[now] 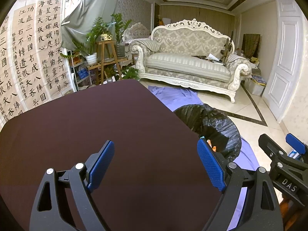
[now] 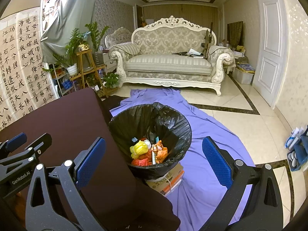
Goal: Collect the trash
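Note:
A bin lined with a black bag (image 2: 169, 115) stands on a purple sheet beside a dark brown table (image 2: 63, 119). It holds yellow, orange and red wrappers (image 2: 150, 152). My right gripper (image 2: 154, 159) is open and empty, above the table's right edge and the bin. My left gripper (image 1: 156, 163) is open and empty over the bare dark brown table (image 1: 96, 119). The bin's black bag (image 1: 215, 123) shows to its right, past the table edge. The right gripper (image 1: 284, 154) appears at the far right of the left wrist view.
A purple sheet (image 2: 207, 130) covers the tiled floor. The bin rests on a stack of boxes (image 2: 167, 181). A white ornate sofa (image 2: 169, 57) stands at the back, plants on a wooden stand (image 2: 84, 57) to the left, calligraphy sheets (image 2: 21, 61) on the wall.

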